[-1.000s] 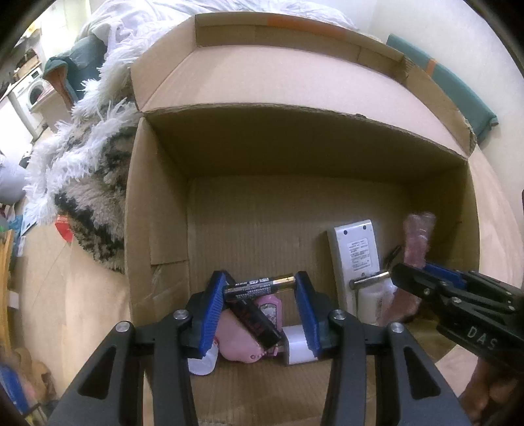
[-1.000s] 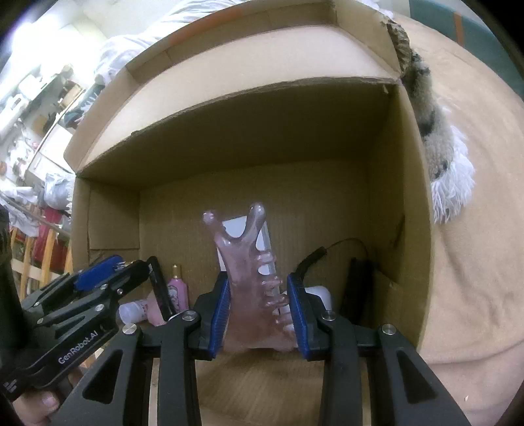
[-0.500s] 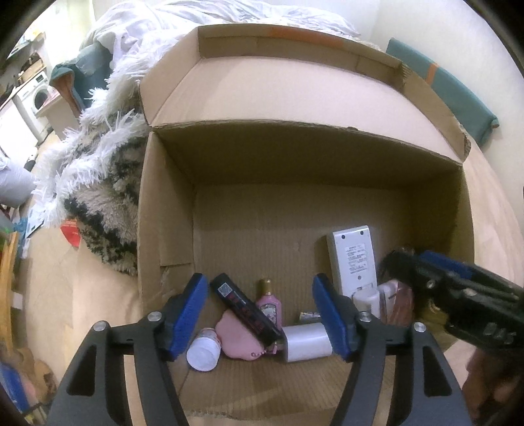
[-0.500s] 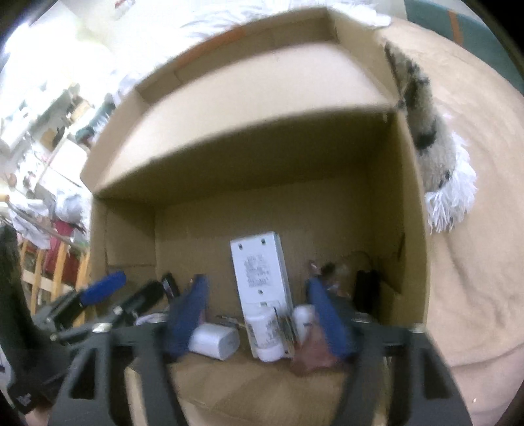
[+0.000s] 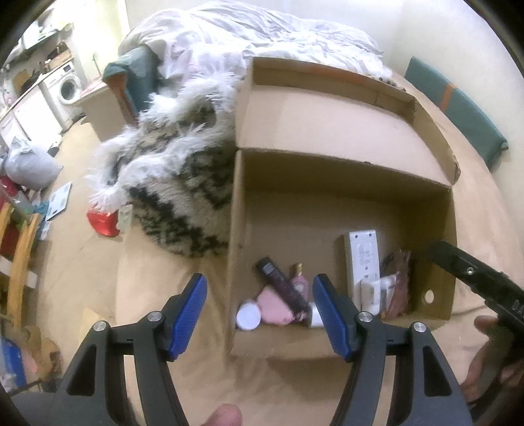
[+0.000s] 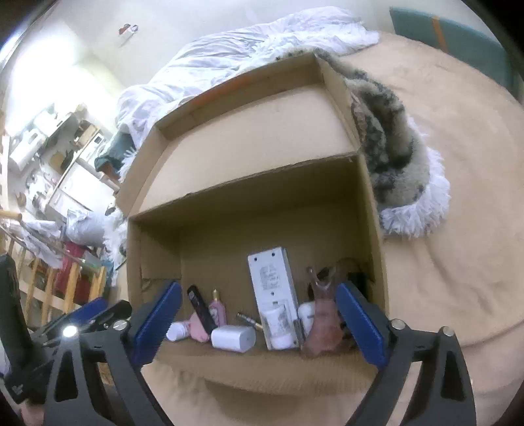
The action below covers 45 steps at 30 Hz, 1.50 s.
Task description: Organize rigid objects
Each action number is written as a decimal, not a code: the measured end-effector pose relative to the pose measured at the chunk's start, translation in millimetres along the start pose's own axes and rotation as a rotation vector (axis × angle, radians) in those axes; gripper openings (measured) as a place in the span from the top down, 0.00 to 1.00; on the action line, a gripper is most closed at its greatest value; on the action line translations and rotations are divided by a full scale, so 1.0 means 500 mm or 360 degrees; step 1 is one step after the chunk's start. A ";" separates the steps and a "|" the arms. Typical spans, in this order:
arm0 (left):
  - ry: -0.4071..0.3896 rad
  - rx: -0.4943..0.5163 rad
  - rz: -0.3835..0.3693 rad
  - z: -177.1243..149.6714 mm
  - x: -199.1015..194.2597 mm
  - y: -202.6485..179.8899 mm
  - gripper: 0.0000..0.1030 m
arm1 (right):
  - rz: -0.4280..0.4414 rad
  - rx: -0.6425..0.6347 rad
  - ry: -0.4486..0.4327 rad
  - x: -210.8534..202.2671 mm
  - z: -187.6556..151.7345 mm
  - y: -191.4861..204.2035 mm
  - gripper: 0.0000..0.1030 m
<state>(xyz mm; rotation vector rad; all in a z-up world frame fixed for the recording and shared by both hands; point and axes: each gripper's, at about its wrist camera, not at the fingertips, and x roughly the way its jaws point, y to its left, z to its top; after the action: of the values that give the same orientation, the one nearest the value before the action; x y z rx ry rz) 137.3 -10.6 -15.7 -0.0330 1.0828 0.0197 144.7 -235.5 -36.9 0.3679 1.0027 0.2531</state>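
An open cardboard box [image 5: 344, 164] [image 6: 249, 183] lies on a tan bed cover. Along its near wall lie a white remote [image 5: 362, 259] [image 6: 271, 278], a black tube [image 5: 281, 285] [image 6: 199, 308], a pink bottle [image 5: 299, 283] [image 6: 217, 308], a white jar [image 5: 249, 316], a white charger block [image 6: 233, 338], a small dark cylinder with a brass end [image 6: 249, 319] and a translucent pink comb [image 5: 399, 285] [image 6: 322, 321]. My left gripper [image 5: 258, 283] hangs open above the box's left wall, holding nothing. My right gripper [image 6: 258, 288] is opening wide above the near wall, its pads clear of the comb.
A shaggy black-and-white throw [image 5: 177, 183] [image 6: 393, 157] presses against the box's side. A white duvet [image 5: 262, 29] lies behind it and a green cushion [image 5: 458, 108] at the wall. A red object [image 5: 103, 222] sits by the throw. A thumb [image 5: 224, 416] shows at the bottom edge.
The left gripper let go of the small dark cylinder, opened and rose out of the box. The right gripper released the pink comb, spread wide and lifted back.
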 end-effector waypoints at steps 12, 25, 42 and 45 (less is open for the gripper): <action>-0.0098 -0.0095 -0.0107 -0.098 -0.114 0.045 0.27 | -0.0031 -0.0145 -0.0035 -0.118 -0.105 0.060 0.00; -0.0475 0.0068 -0.0010 -0.179 -0.171 0.027 0.00 | -0.0204 -0.0339 -0.0339 -0.168 -0.211 0.080 0.00; -0.0374 0.0021 -0.0044 -0.180 -0.134 0.032 0.00 | -0.0245 -0.0324 -0.0281 -0.129 -0.203 0.071 0.00; -0.0375 0.0019 -0.0046 -0.181 -0.135 0.032 0.00 | -0.0247 -0.0323 -0.0287 -0.131 -0.203 0.069 0.00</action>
<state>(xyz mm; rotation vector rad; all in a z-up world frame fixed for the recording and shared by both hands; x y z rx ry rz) 25.4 2.1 1.1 -0.0345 0.8469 -0.0090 22.6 -209.7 -21.4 0.1247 0.8148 0.1761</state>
